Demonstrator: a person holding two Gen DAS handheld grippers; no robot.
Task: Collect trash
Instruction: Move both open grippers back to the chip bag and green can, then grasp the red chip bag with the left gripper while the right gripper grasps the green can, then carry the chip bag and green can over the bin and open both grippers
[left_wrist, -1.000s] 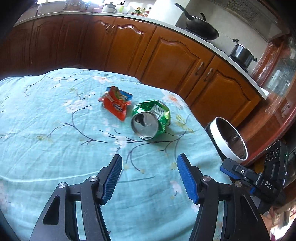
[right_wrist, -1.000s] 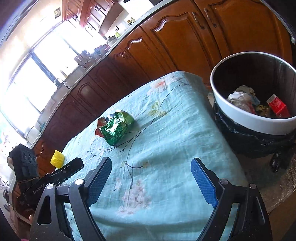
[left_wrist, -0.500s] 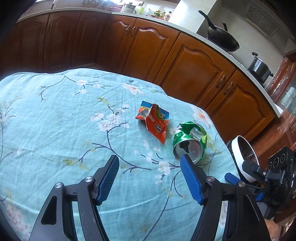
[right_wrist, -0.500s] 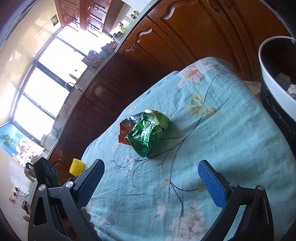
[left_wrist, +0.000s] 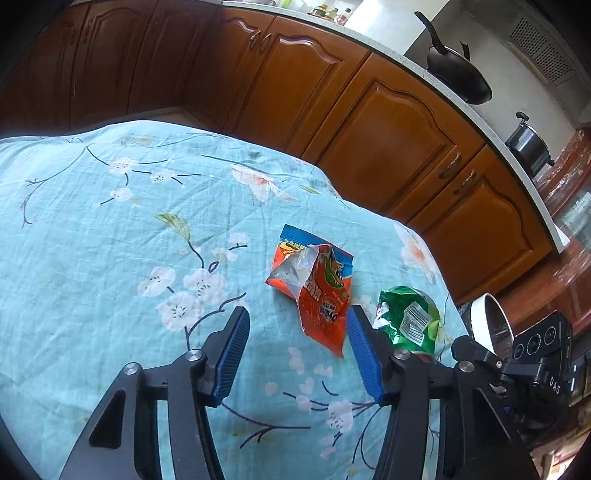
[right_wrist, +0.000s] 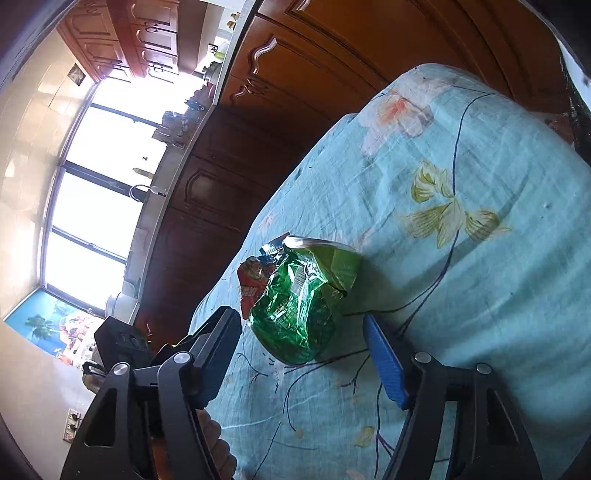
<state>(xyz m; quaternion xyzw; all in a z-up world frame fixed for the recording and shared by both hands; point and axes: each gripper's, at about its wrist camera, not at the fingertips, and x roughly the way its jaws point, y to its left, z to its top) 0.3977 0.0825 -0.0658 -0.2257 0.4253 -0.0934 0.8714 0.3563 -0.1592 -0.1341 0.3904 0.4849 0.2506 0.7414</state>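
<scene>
Orange snack wrapper (left_wrist: 319, 291) and crushed green can (right_wrist: 301, 299) lay side by side on the desk's blue floral cloth (left_wrist: 110, 258). My left gripper (left_wrist: 295, 354) had jaws apart, just closing, wrapper's lower end between them, unpinched. My right gripper (right_wrist: 303, 363) had jaws apart, also closing, around the can, pads not touching. Bin rim (left_wrist: 491, 325) sat beyond the desk edge.

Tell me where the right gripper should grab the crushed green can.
Grip the green can across its crumpled middle, coming in low from its near end, where the right gripper already straddles it. It lies on its side, the dented walls giving flat faces. The jaws have just been closing, not yet touching it.
</scene>
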